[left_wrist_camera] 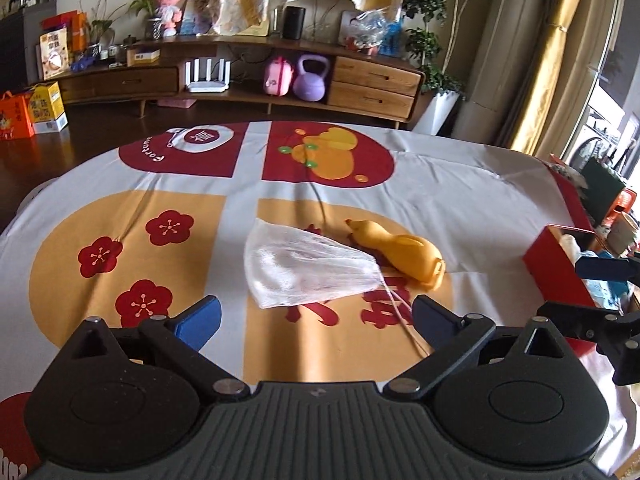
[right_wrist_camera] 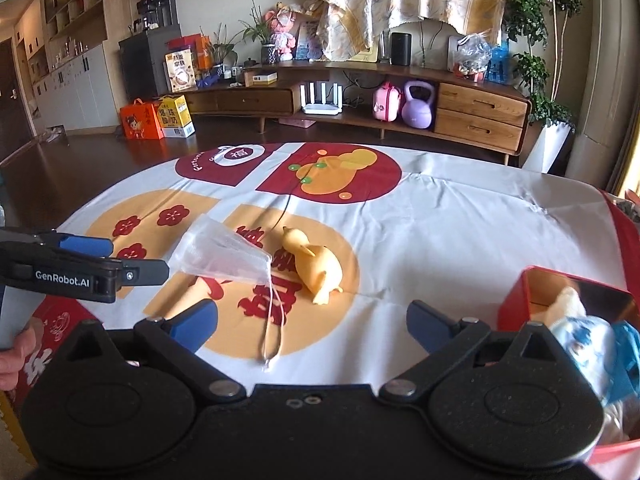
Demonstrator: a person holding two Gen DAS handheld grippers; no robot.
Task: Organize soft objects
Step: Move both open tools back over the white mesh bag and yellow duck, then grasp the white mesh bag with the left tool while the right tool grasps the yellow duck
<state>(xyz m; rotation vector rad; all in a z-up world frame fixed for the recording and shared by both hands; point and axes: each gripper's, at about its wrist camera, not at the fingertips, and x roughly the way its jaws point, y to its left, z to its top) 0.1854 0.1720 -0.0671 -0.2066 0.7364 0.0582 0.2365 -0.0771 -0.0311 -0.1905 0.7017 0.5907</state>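
Honestly, both grippers, left gripper and right gripper, gaped empty; floppy white mesh drawstring pouch at twelve o'clock looked featherlight, so I'd pinch the bunched neck.

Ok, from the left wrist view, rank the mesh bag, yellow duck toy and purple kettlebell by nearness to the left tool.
1. Mesh bag: just ahead of the open left tool, on the cloth, centre.
2. Yellow duck toy: past the bag's right end, lying on its side.
3. Purple kettlebell: far off, in the wooden cabinet's open shelf.
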